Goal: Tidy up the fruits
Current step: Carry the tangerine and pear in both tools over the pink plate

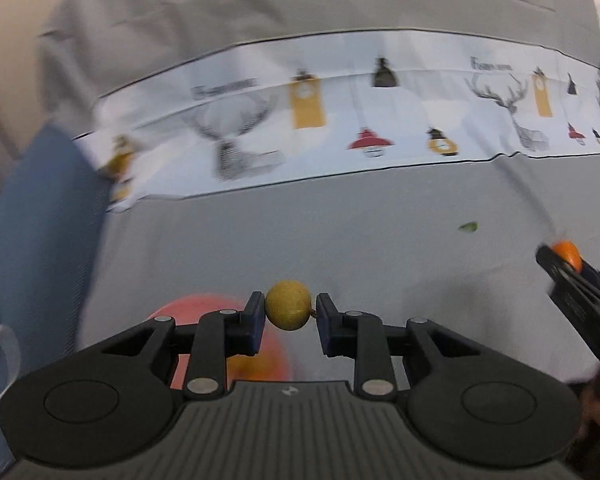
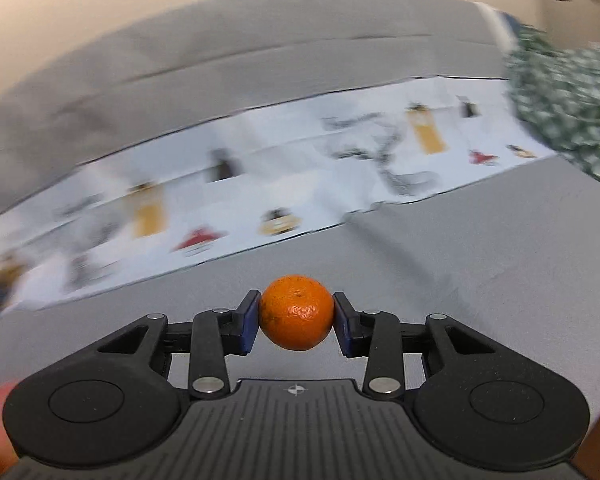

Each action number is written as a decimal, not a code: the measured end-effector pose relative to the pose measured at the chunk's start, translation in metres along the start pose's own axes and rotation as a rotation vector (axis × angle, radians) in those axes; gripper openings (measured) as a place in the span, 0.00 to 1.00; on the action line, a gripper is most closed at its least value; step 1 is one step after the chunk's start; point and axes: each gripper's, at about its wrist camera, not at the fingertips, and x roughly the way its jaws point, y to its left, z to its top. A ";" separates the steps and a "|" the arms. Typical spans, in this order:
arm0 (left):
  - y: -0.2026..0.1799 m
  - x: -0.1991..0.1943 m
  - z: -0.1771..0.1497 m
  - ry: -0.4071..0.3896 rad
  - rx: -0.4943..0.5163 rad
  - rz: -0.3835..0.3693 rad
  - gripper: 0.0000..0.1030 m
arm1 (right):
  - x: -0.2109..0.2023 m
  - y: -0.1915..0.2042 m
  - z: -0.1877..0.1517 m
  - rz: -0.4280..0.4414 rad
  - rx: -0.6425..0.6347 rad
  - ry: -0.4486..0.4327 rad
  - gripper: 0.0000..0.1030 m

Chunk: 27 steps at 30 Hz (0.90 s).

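Observation:
My left gripper (image 1: 288, 314) is shut on a small round yellow fruit (image 1: 288, 305), held above the grey cloth surface. Below it lies a pink-red plate (image 1: 204, 307) with an orange-yellow fruit (image 1: 246, 366) partly hidden behind my fingers. My right gripper (image 2: 296, 316) is shut on an orange mandarin (image 2: 296, 312), held above the grey cloth. The right gripper also shows at the right edge of the left wrist view (image 1: 560, 264), with the mandarin (image 1: 567, 254) in it.
A white printed cloth (image 1: 340, 120) with deer and lamp pictures lies across the grey cover (image 1: 340, 232). A small green scrap (image 1: 469, 227) lies on the grey cover. A blue surface (image 1: 32, 220) is at left. A green patterned fabric (image 2: 572, 112) is at far right.

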 end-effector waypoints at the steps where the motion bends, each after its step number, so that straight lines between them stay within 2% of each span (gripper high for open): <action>1: 0.011 -0.014 -0.011 -0.001 -0.016 0.014 0.30 | -0.022 0.008 -0.003 0.052 -0.014 0.018 0.38; 7: 0.061 -0.083 -0.079 -0.008 -0.106 0.064 0.30 | -0.112 0.053 -0.021 0.276 -0.027 0.125 0.39; 12: 0.086 -0.120 -0.126 -0.026 -0.173 0.078 0.30 | -0.158 0.088 -0.039 0.382 -0.129 0.152 0.39; 19: 0.096 -0.149 -0.170 -0.057 -0.230 0.050 0.30 | -0.199 0.109 -0.053 0.407 -0.252 0.120 0.39; 27: 0.100 -0.158 -0.179 -0.076 -0.243 0.029 0.30 | -0.221 0.120 -0.057 0.412 -0.328 0.090 0.39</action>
